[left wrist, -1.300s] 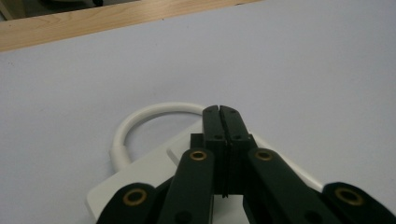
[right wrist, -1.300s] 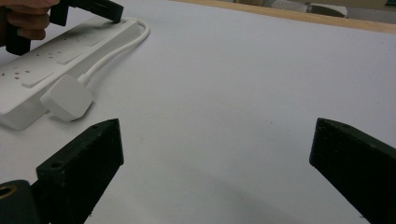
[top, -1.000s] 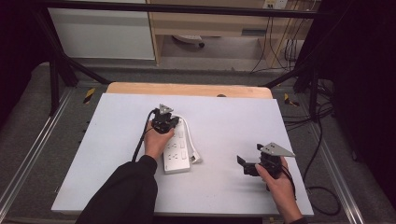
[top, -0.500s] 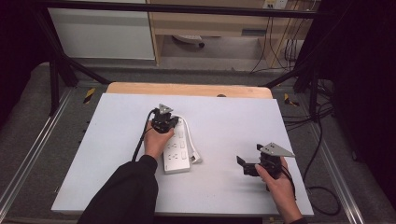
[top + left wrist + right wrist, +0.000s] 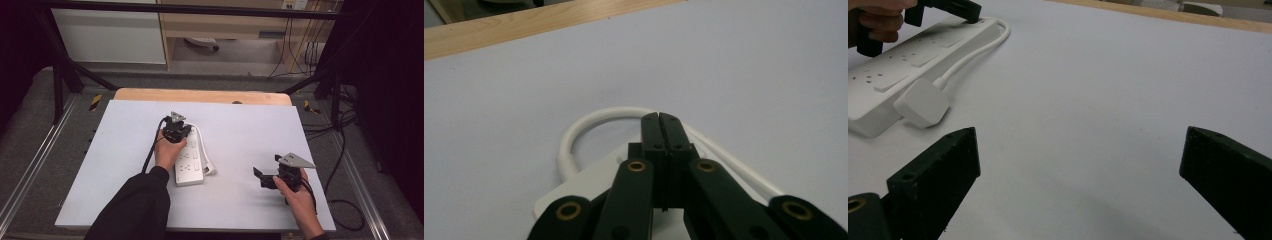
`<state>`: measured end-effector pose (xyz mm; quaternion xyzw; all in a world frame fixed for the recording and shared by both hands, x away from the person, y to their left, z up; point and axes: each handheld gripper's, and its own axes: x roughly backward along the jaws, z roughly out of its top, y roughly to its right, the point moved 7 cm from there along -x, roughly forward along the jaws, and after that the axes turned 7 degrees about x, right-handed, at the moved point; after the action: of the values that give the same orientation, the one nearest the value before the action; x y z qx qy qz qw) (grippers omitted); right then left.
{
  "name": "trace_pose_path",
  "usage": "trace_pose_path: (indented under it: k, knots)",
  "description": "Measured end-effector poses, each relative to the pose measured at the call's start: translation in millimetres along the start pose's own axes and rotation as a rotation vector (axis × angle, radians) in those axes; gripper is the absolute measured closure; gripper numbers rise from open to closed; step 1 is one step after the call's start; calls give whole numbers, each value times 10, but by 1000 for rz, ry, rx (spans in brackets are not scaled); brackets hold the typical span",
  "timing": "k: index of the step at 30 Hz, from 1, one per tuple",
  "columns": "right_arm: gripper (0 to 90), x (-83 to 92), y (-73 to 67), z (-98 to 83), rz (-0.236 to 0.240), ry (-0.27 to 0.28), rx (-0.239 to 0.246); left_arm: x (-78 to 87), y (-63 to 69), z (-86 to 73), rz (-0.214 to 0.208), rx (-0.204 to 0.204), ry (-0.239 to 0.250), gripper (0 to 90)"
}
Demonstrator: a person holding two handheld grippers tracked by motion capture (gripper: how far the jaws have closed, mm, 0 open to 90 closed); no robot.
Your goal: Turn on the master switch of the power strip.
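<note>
Two claws at a white power strip (image 5: 188, 161)

Left claw (image 5: 659, 116) is closed, empty, over its far end; right claw (image 5: 1075, 167) is wide open, empty, well apart on the surface (image 5: 240, 125).

A white power strip (image 5: 189, 161) lies flat on the white table top (image 5: 240, 130), left of centre, its long axis running from about 12 o'clock to 6 o'clock with a slight tilt. Its upper face carries several sockets and flat switches. A white cable (image 5: 589, 125) leaves the far end, curls in a loop and runs back along the strip's 3 o'clock side. It ends in a white, blocky plug (image 5: 922, 102) lying on the table just beside the strip's near end.
</note>
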<state>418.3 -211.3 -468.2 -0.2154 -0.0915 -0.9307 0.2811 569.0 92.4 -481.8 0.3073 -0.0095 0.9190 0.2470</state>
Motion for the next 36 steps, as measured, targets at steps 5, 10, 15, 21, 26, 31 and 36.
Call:
trace_pose_path:
  k: [5,10,15,21,26,31,36]
  knots:
    - [32,-4,0,0,-1,1,2,-1,-1,0,0,0,2,900]
    - [32,-4,-1,-2,-1,-1,-1,-4,-5,3,0,4,3,900]
    - [32,-10,-7,-7,2,-5,1,-3,-7,4,-4,5,0,900]
    - [32,-9,-3,-7,2,-4,-2,-3,-7,5,-2,0,-1,900]
    - [32,-9,-3,-6,2,-4,-1,-2,-7,5,-2,0,0,900]
    - [32,-6,1,-4,0,-3,-5,0,-12,6,-9,4,0,900]
    - [32,-1,5,-3,0,-3,-5,8,-11,19,-10,1,15,900]
